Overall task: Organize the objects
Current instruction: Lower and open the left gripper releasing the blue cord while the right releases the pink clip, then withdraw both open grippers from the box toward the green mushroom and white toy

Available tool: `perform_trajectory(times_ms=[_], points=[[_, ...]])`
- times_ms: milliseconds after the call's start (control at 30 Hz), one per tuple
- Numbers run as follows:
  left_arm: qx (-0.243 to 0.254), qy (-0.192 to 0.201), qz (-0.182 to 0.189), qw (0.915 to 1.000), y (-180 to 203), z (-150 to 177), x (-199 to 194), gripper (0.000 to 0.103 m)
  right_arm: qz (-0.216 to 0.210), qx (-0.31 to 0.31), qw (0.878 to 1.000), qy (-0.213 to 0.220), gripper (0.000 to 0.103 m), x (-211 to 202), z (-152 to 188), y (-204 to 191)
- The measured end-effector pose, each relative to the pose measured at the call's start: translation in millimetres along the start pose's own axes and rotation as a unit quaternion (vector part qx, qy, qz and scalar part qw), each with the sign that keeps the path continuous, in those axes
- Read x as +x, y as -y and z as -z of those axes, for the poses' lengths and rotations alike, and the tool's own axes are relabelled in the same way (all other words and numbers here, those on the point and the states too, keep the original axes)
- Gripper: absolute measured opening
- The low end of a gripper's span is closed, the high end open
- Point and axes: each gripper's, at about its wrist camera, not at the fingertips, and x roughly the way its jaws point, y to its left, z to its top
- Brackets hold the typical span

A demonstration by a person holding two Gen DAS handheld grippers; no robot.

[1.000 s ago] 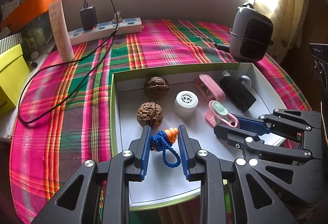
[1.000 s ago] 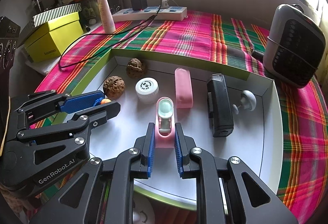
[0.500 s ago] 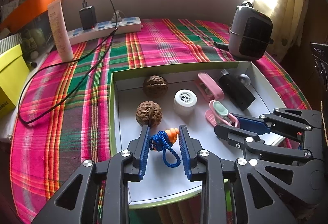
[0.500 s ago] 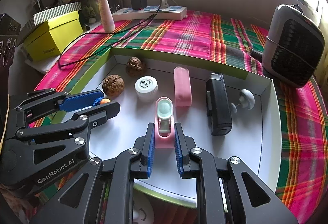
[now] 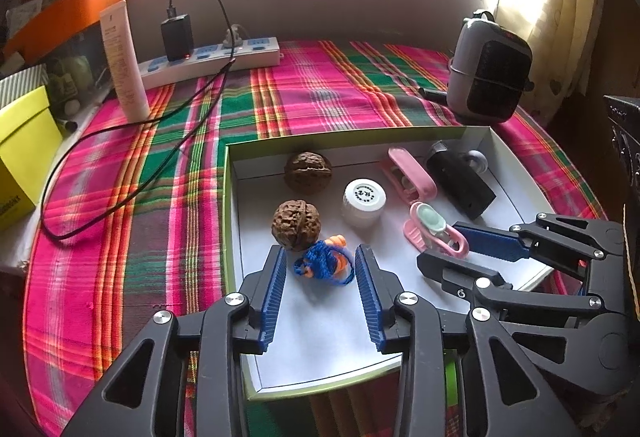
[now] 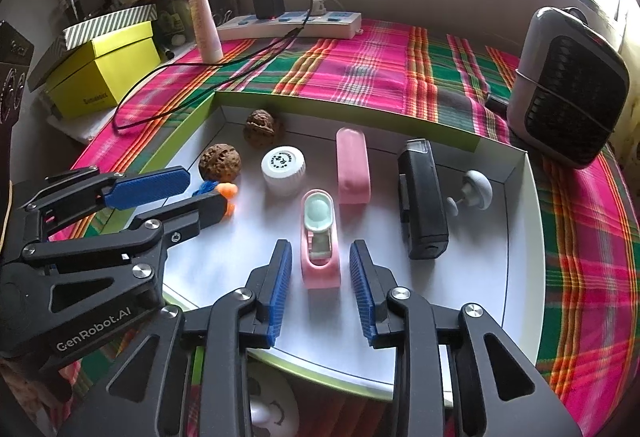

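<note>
A: We note the right gripper has just been opening; the pink clip lies between its pads, untouched, on the white tray floor.

B: Axis?

A: Long axis runs near-to-far, in line with the fingers, green end far.

B: Left side?

A: The left gripper has likewise been opening, the blue-and-orange bundle loose between its pads, just near the walnut. We judge retreat comes next.

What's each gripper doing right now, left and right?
Left gripper: open, just opening; blue-and-orange toy lies loose between.
Right gripper: open, just opening; pink clip released between.
</note>
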Motion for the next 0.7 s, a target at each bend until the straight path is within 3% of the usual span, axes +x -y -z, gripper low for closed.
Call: perform_trajectory(times_ms=[700], points=[[-0.015,0.010,0.004,0.9998,-3.9,5.5,-15.8,0.037,0.000,0.022,1.000,0.021,0.032,-19.0,7.5,-0.8]])
